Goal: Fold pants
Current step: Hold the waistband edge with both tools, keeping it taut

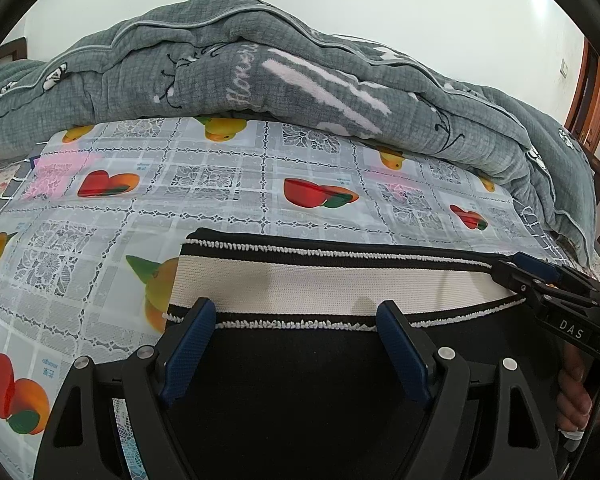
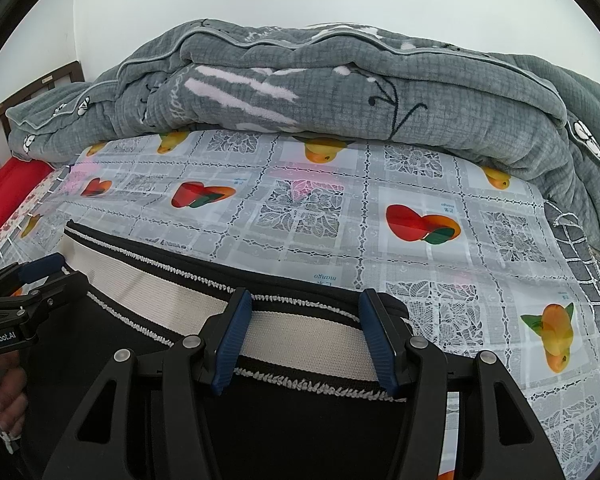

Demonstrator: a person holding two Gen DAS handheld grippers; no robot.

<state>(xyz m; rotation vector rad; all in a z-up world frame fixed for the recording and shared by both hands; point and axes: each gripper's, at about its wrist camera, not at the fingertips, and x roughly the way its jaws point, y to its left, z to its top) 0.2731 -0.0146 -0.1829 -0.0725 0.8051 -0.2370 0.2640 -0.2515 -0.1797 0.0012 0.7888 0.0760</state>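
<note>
Black pants (image 1: 300,392) with a wide cream waistband (image 1: 300,284) lie flat on a fruit-printed tablecloth (image 1: 220,188). My left gripper (image 1: 292,312) stands wide open, its blue fingertips (image 1: 198,312) resting at the waistband's near edge on the left half. In the right wrist view my right gripper (image 2: 305,304) is open too, and the waistband (image 2: 300,336) lies flat and unpinched between its fingers near the right end. Each gripper also shows in the other view: the right gripper (image 1: 508,270) at the band's right end, the left gripper (image 2: 62,268) at its left end.
A heaped grey quilt (image 2: 340,80) fills the back of the bed beyond the cloth. A red pillow (image 2: 12,188) and a wooden headboard (image 2: 28,88) are at the far left. A person's hand (image 1: 576,392) holds the right gripper's handle.
</note>
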